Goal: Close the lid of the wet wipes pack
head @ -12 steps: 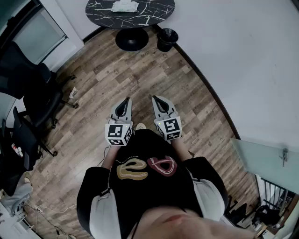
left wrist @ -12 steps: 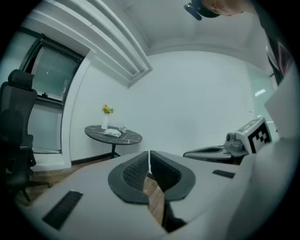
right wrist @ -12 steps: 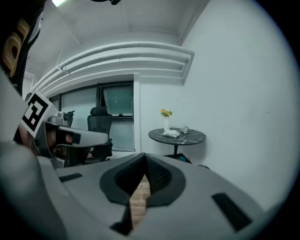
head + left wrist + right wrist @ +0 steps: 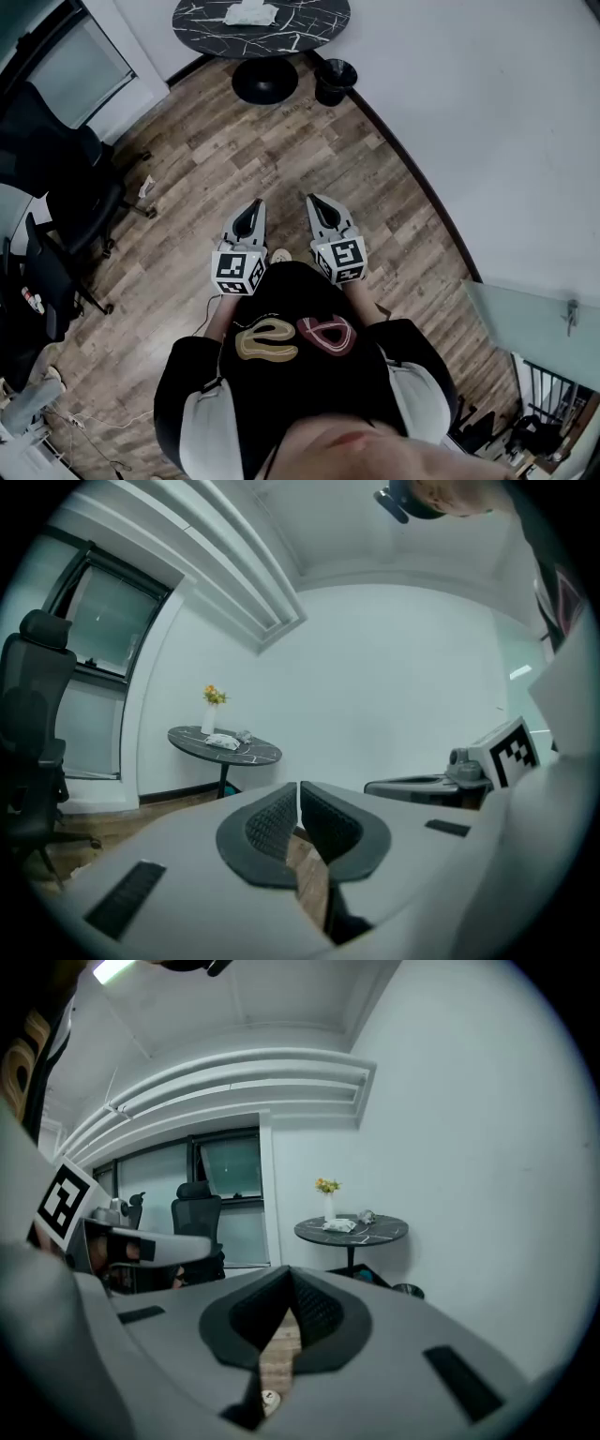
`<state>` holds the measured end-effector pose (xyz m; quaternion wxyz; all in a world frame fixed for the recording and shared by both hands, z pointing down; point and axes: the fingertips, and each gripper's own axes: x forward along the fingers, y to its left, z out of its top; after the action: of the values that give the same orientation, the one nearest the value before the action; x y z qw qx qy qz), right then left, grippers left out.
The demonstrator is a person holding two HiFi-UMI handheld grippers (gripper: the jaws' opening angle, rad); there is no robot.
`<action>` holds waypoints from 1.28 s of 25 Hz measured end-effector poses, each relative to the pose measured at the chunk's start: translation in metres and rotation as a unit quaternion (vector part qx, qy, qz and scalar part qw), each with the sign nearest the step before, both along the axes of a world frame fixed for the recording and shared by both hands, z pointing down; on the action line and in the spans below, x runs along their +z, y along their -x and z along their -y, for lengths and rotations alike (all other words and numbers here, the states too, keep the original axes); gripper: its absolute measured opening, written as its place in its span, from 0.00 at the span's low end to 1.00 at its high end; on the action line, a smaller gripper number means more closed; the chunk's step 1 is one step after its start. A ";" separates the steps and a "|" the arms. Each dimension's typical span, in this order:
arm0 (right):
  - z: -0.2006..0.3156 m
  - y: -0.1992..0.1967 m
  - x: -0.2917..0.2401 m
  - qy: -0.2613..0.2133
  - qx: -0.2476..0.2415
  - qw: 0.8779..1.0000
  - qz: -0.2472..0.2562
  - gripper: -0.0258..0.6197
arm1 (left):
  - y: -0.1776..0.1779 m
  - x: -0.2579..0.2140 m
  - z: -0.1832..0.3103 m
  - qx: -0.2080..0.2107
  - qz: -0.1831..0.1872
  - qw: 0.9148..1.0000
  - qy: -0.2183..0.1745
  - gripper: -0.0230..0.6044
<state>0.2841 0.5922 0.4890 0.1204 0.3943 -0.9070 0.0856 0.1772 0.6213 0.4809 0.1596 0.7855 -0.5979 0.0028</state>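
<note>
The wet wipes pack (image 4: 250,12) lies white on a round black marble table (image 4: 309,23) at the far end of the room; it also shows small in the left gripper view (image 4: 222,741) and the right gripper view (image 4: 339,1226). Whether its lid stands open is too small to tell. My left gripper (image 4: 257,202) and right gripper (image 4: 312,198) are held side by side at chest height over the wooden floor, several steps from the table. Both are shut with nothing between the jaws, the tips touching (image 4: 299,786) (image 4: 289,1269).
A black waste bin (image 4: 335,79) stands by the table's foot. Black office chairs (image 4: 66,187) line the left side near a window. A curved white wall (image 4: 487,122) runs along the right. A vase with yellow flowers (image 4: 328,1206) stands on the table.
Both grippers have shifted very slightly; otherwise nothing has visibly changed.
</note>
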 end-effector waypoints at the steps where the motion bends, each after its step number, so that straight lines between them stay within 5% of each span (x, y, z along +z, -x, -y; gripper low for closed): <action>1: 0.003 0.000 0.000 0.004 0.002 1.000 0.008 0.06 | 0.002 0.001 0.002 -0.002 -0.002 1.000 0.000 0.08; 14: 0.066 0.022 0.012 0.027 0.014 1.000 0.008 0.06 | 0.039 0.020 0.070 0.001 -0.006 1.000 0.021 0.08; 32: 0.217 0.124 0.003 0.015 0.017 1.000 0.008 0.06 | 0.126 0.005 0.233 0.052 0.008 0.999 0.003 0.08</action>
<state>0.1599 0.3750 0.4915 0.1177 0.4068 -0.8998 0.1047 0.0509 0.3884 0.4855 0.1570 0.8150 -0.5574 0.0191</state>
